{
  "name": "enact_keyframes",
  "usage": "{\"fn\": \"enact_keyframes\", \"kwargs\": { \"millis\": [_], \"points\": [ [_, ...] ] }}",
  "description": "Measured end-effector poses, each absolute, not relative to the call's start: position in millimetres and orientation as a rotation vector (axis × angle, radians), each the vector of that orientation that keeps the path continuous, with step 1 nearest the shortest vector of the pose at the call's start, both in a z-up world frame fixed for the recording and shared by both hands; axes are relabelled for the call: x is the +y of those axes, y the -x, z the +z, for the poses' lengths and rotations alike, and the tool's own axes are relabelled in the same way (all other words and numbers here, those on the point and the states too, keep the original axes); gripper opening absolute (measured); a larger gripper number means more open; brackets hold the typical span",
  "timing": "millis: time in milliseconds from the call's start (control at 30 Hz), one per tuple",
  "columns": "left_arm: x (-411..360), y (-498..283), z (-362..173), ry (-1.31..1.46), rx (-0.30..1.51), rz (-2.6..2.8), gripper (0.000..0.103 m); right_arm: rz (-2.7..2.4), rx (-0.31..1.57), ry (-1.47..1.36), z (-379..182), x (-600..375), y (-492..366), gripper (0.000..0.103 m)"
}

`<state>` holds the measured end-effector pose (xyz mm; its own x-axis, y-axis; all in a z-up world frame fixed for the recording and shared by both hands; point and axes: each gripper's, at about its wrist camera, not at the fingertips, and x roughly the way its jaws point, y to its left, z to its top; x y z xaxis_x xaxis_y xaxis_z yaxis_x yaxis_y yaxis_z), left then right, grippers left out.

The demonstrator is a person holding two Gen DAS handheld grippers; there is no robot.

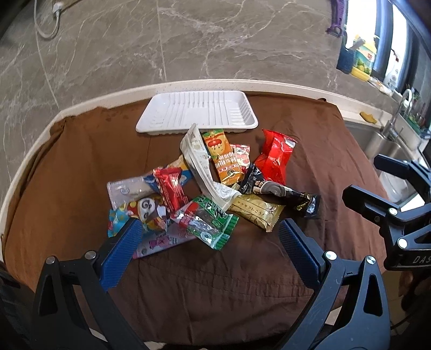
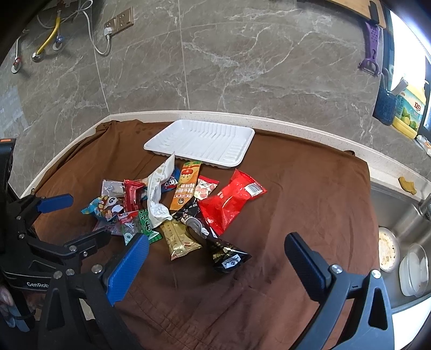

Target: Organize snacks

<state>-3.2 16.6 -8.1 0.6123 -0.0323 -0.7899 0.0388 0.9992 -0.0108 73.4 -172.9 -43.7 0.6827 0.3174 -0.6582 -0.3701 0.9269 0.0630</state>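
A pile of several snack packets lies on a brown cloth (image 1: 80, 167): a big red bag (image 1: 274, 158) (image 2: 229, 202), an orange bar (image 1: 222, 158) (image 2: 184, 188), a white packet (image 1: 199, 161) (image 2: 157, 193), a black packet (image 1: 280, 191) (image 2: 223, 253), a gold packet (image 1: 256, 212) (image 2: 179, 239) and a green packet (image 1: 212, 223) (image 2: 145, 226). A white ribbed tray (image 1: 198, 111) (image 2: 202, 140) sits empty behind the pile. My left gripper (image 1: 210, 239) is open and empty, just before the pile. My right gripper (image 2: 215, 253) is open and empty, over the pile's near right side.
A grey marble wall stands behind the counter edge (image 1: 215, 82). A steel sink (image 2: 398, 215) with dishes (image 2: 413, 269) is at the right. A wall socket with cables (image 2: 118, 21) is at the far left. The right gripper's body shows in the left wrist view (image 1: 390, 210).
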Motion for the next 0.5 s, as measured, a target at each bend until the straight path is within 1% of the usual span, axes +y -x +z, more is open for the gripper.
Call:
{"fn": "enact_keyframes", "kwargs": {
  "millis": [333,500],
  "points": [
    [20.8,14.3,-2.5,0.044,0.902,-0.022,0.102,0.39,0.714,0.059,-38.5,-173.4,-73.4,0.103],
    [21.4,16.2,-4.0,0.046,0.93,-0.028,0.102,0.391,0.712,0.052,-37.7,-173.6,-74.8,0.103]
  ]
}}
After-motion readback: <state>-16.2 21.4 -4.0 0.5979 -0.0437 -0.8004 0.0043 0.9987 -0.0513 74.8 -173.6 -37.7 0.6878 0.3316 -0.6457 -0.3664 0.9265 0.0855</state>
